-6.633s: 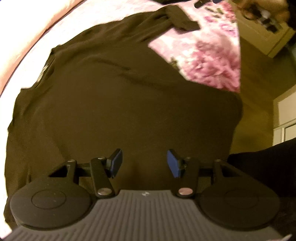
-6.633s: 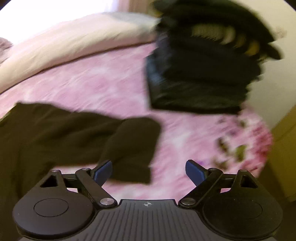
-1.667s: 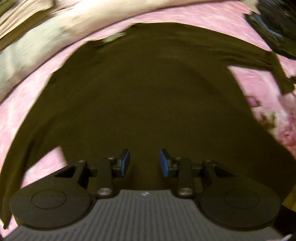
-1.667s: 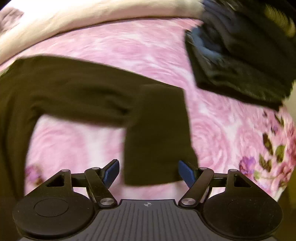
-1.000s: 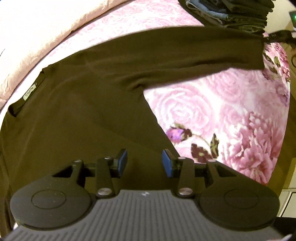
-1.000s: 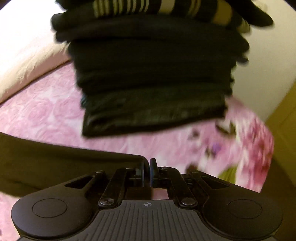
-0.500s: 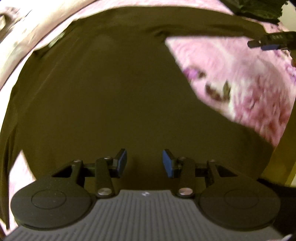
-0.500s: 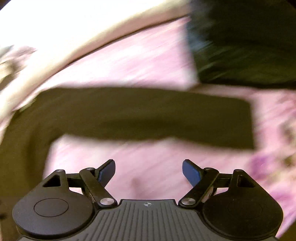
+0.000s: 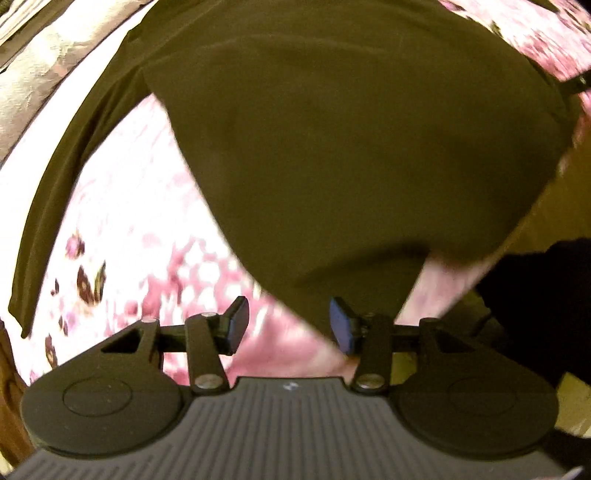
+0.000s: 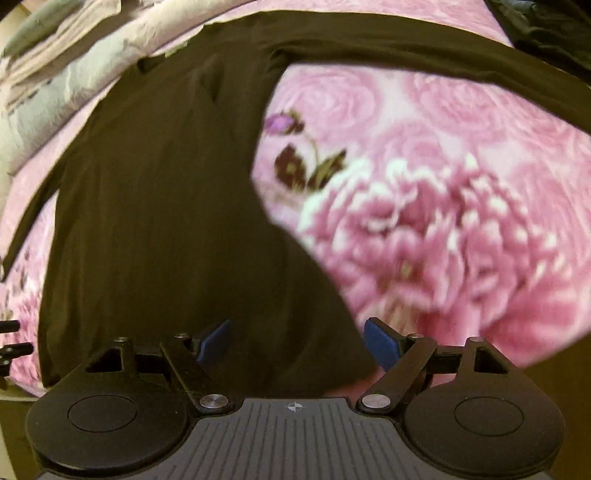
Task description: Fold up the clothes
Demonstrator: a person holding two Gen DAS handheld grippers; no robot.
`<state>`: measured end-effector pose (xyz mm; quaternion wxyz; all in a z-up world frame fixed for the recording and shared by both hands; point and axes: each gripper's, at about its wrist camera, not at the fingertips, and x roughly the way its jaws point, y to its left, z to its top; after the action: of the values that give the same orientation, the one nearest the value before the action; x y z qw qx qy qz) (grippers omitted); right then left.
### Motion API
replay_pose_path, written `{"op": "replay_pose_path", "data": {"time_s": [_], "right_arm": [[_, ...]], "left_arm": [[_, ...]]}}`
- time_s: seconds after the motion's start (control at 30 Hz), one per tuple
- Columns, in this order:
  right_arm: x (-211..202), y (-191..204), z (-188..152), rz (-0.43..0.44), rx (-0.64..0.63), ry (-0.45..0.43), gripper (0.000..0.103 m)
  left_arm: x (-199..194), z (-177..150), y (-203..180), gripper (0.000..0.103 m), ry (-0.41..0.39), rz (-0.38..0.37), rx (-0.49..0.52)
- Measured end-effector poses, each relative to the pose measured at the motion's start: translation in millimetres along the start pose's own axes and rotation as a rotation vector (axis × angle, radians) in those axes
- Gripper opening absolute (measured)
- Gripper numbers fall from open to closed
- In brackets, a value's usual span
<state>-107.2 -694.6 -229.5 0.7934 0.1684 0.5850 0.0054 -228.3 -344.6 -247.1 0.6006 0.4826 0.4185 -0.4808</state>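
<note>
Shirt (image 10: 155,221), dark, soft and long-sleeved, lies spread flat on our pink floral bedspread (image 10: 443,221), its hem nearest us and its long axis running away toward the far pillows (image 10: 55,99). Our left gripper (image 9: 288,325) is part open and empty at the hem's near left corner, our right gripper (image 10: 297,345) wide and empty at the near right corner. One sleeve (image 10: 424,51) stretches far right toward a dark pile (image 10: 546,26), the other (image 9: 62,177) trails left.
</note>
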Motion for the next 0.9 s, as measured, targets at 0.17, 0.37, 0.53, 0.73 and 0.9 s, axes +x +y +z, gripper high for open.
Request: {"op": "replay_pose_path", "data": {"time_s": [0.17,0.37,0.53,0.73,0.9], "right_arm": [[0.6,32.4,-29.6,-0.081,-0.038,-0.035,0.082],[-7.0,54.2,-44.8,-0.139,-0.054,-0.075,0.082],[-8.8,60.4,-51.3,-0.145,-0.076,-0.084,0.082],[-5.3,62.2,-60.1,-0.127,-0.101,-0.072,0.082],[0.0,43.9,-63.0,-0.138,0.002,-0.093,0.082]], "left_arm": [[-1.5,-25.7,-21.7,0.043,-0.119,-0.039,0.166],[10.8,-30.5,-53.0,0.036,-0.169,-0.041,0.307],[15.7,-33.3,-43.5,0.0,-0.128,-0.046,0.255],[1.0,-62.5,-27.7,0.0,-0.122,-0.03,0.276],[-4.3,-74.0,-20.4,0.0,-0.118,-0.03,0.29]]}}
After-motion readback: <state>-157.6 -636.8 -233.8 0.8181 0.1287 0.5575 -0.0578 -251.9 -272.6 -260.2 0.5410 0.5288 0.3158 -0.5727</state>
